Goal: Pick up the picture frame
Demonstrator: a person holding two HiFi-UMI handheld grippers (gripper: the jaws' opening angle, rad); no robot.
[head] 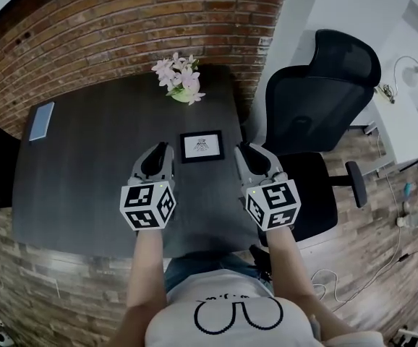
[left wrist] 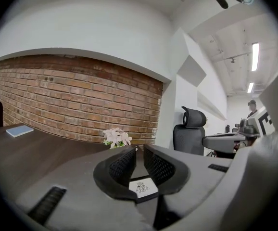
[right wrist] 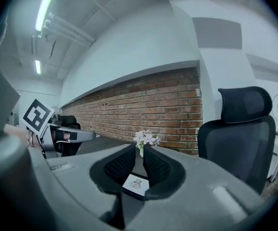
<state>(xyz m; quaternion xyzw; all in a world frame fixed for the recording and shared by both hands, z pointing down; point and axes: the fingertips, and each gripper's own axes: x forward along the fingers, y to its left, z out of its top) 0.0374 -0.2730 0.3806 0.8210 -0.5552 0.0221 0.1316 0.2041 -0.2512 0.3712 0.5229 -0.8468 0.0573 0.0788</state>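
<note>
the likely slip is the fingers (left wrist: 121, 166) skating over the picture frame (head: 202, 146) or shoving it along, since it lies flat and low on the tabletop (head: 86, 172) and both pairs stand only narrowly parted, pinching nothing, the left gripper (head: 160, 152) and right gripper (head: 245, 152) just beside its two sides. it is a thin black rectangle around a white print; the tabletop is dark and smooth, the fingers ribbed black.

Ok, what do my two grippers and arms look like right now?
The left gripper and right gripper match: pale grey moulded shells, black grid-textured tongs, and a white marker cube printed with black squares at the rear. No sleeves reach the forearms; the shirt is white.
</note>
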